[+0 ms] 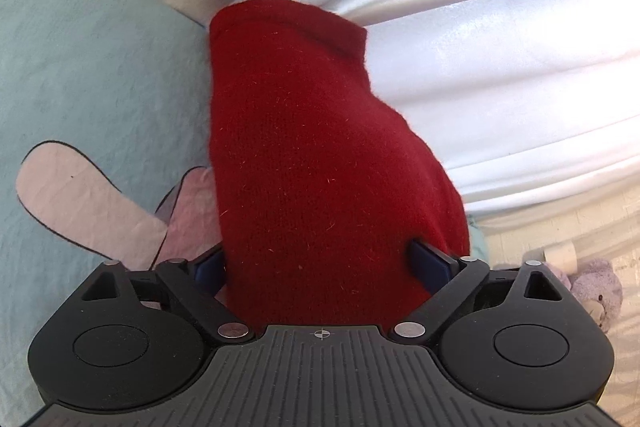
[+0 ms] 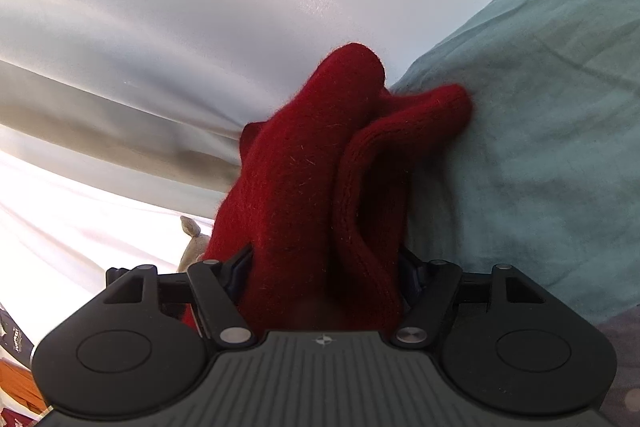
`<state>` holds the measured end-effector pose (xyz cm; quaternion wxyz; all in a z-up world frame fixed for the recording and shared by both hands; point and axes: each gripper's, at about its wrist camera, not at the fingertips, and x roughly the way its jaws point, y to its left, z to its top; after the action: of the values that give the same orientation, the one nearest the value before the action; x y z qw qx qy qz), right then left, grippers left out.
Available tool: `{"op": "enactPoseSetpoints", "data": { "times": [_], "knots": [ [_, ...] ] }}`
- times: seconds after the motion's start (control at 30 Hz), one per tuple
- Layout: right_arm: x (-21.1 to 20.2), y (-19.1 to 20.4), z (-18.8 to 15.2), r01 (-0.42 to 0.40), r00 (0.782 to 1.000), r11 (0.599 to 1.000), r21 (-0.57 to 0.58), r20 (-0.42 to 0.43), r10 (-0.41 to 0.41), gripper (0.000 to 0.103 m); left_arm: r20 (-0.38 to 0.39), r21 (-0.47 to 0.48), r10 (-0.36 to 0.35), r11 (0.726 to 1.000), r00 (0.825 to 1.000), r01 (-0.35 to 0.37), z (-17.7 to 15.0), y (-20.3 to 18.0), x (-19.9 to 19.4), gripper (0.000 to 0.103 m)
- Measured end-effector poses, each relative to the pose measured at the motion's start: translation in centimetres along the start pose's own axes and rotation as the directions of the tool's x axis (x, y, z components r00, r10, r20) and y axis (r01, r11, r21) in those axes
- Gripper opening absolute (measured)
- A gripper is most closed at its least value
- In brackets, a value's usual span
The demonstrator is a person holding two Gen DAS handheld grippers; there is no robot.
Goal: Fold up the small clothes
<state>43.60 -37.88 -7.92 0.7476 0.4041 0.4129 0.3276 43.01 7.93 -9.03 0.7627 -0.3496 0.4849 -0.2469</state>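
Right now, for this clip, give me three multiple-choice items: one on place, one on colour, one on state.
1. The red knit garment lies on:
A. teal sheet
B. wooden floor
C. metal tray

2. The shape printed on the sheet is:
A. yellow
B. pink
C. black

3. In the right wrist view the garment is:
A. spread flat
B. on a hanger
C. bunched between the right tool's fingers

Answers: 1 A, teal fabric runs beside it; 2 B, pink shape left of it; 3 C, thick folds fill the gap.

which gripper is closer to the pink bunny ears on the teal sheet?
Left. The left gripper straddles the red knit garment with the bunny ears right beside its left finger. The right gripper holds bunched red knit; no ears in its view.
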Motion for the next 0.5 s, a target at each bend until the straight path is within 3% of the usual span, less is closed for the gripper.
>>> {"op": "enactPoseSetpoints", "data": {
  "times": [0.17,0.5],
  "knots": [
    [-0.4,1.8,-0.6,0.04,0.999,0.998,-0.042,0.031,-0.039,0.056,0.022,0.049,0.01,0.999,1.0,-0.011,-0.5,-0.8,-1.1,0.071],
    [-2.9,8.8,-2.2,0.029,0.995,0.989,-0.144,0.098,-0.015,0.043,0.066,0.057,-0.015,0.998,0.998,0.011,-2.3,-1.9,-4.3,0.065]
  ]
}}
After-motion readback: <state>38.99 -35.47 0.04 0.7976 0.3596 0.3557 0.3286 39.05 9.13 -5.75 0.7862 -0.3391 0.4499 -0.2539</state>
